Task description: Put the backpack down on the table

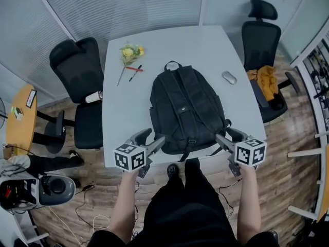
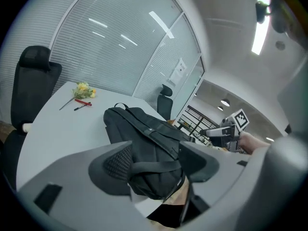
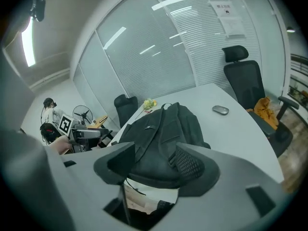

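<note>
The black backpack point(image 1: 185, 109) lies flat on the white table point(image 1: 118, 112), straps up, its handle loop toward the far side and its bottom at the near edge. My left gripper point(image 1: 152, 139) hovers at its near left corner, jaws apart. A backpack strap point(image 2: 154, 166) shows across the gap of the left gripper point(image 2: 154, 165), and the pads do not press on it. My right gripper point(image 1: 227, 135) is at the near right corner. In the right gripper view the right gripper point(image 3: 154, 162) stands open, with the backpack point(image 3: 163, 134) just beyond it.
Yellow flowers point(image 1: 131, 52) and two pens point(image 1: 134, 71) lie at the table's far left, a grey mouse point(image 1: 229, 77) at the right. Black office chairs stand left point(image 1: 77, 66) and right point(image 1: 261, 40); a yellow cloth point(image 1: 264, 81) lies on the right one.
</note>
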Demonstrator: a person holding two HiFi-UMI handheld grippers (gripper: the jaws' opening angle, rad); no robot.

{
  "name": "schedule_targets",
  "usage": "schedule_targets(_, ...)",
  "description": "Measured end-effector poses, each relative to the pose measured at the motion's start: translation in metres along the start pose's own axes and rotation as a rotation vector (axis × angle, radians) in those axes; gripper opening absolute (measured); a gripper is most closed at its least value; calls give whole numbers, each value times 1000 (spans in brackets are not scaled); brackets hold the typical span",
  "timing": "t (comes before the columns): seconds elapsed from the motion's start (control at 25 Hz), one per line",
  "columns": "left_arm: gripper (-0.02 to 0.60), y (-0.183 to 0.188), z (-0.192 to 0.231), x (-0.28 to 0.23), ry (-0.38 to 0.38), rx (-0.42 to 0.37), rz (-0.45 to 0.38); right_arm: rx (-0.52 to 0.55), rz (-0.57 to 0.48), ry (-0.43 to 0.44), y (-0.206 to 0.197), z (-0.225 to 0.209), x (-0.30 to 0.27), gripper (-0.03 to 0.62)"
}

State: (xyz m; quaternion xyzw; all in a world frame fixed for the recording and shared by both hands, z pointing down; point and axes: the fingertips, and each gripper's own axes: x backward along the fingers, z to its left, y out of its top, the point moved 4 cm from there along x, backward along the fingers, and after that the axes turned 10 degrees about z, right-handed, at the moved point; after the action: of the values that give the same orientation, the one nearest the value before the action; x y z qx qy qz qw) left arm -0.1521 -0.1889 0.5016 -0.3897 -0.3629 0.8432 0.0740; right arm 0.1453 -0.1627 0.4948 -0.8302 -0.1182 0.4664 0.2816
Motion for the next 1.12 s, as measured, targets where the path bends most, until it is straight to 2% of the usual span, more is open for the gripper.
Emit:
schedule_targets(0.36,206,-8,-43,19,-32,-110,-63,77,-98,-19,-22,50,15,206)
schedule_targets(0.76,121,-15,-85,28,-26,-133,-122,171,-185,51,-32,79,35,134)
schedule_targets(0.88,106,-20,-102,31,-9,-131,-129,194,-198,64,-38,84,46,86)
schedule_targets(1.12,63,-33,-149,39,34,-143,-158,289,-260,100,-48,104,83,44)
